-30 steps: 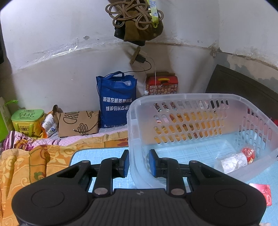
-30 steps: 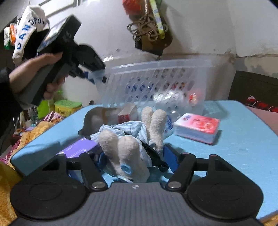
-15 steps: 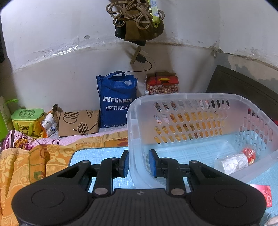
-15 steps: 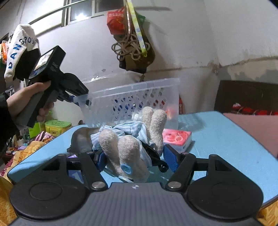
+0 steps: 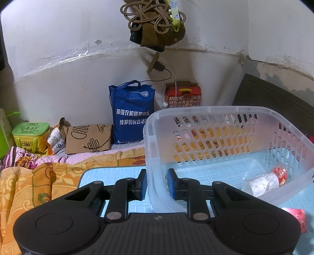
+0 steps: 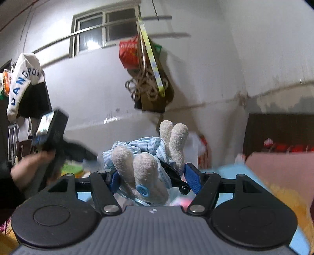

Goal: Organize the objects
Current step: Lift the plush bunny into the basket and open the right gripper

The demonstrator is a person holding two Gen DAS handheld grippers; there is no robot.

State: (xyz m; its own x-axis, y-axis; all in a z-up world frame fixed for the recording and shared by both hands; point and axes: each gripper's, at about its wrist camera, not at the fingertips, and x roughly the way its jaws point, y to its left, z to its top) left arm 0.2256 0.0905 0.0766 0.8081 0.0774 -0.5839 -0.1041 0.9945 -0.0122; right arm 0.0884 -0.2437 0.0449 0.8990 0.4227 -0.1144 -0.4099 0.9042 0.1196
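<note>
Two grippers were at work over a light blue table (image 5: 121, 196). The right gripper (image 6: 152, 176) was clamped on a plush toy (image 6: 145, 166) in a blue-and-white striped garment, its blue pads (image 6: 193, 177) pressed against the toy's sides, and held it off the table with its pale, fuzzy limbs sticking up and toward the camera. A blue button (image 6: 143, 190) showed on the toy's near side. The left gripper (image 5: 156, 185) was closed on the near corner of a translucent plastic basket (image 5: 225, 111), one blue pad outside the wall and the other inside; its jaws had just tightened a little on that wall. In the basket lay a white wrapped package (image 5: 262, 184) and, just beside it, a small red packet (image 5: 281, 172). A red packet (image 5: 298, 216) lay on the table outside the basket's near wall. In the right wrist view, which was blurred, a person's hand (image 6: 31, 166) gripped the left tool's handle at the left edge. Behind the table, a patterned orange blanket (image 5: 35, 184) covered a bed, with a blue tote bag (image 5: 132, 112), a brown paper bag (image 5: 88, 141), a green tin (image 5: 30, 134) and a red box (image 5: 183, 97) against the white wall. A coil of rope (image 5: 155, 18) hung above them.
</note>
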